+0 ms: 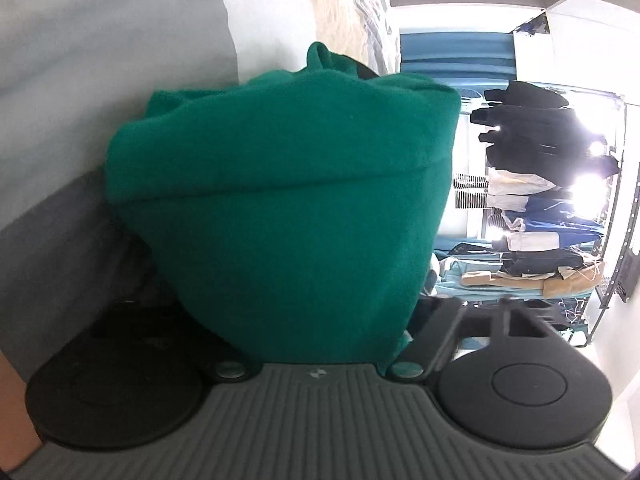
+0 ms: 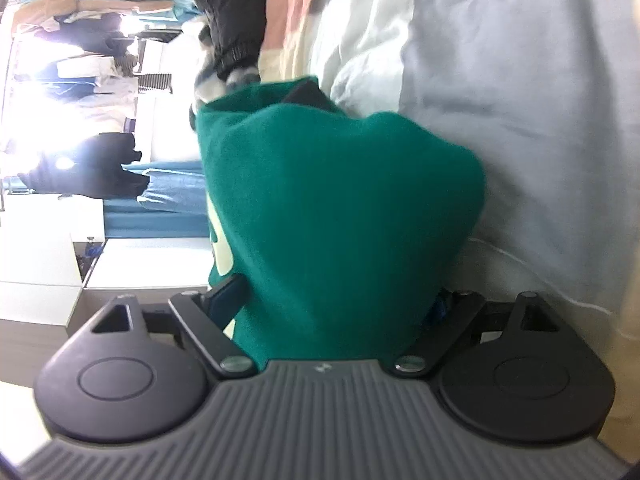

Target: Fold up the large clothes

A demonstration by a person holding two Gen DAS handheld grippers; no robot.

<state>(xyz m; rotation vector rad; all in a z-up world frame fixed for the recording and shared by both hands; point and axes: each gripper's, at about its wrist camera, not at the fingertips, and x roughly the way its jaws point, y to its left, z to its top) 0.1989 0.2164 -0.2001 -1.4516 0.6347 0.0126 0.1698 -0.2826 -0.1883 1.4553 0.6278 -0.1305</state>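
Note:
A thick, folded bundle of green garment fills the space between the fingers of my left gripper and hides both pads; only a dark tip peeks out above the cloth. The left gripper is shut on the bundle. In the right wrist view the same green garment, with a pale printed mark on its side, bulges between the fingers of my right gripper, which is shut on it. One dark fingertip shows at the far end of the cloth.
Pale grey fabric lies close beside the left gripper, and pale blue-grey bedding beside the right one. A black jacket and pink cloth lie beyond. A rack of hanging clothes stands before bright windows.

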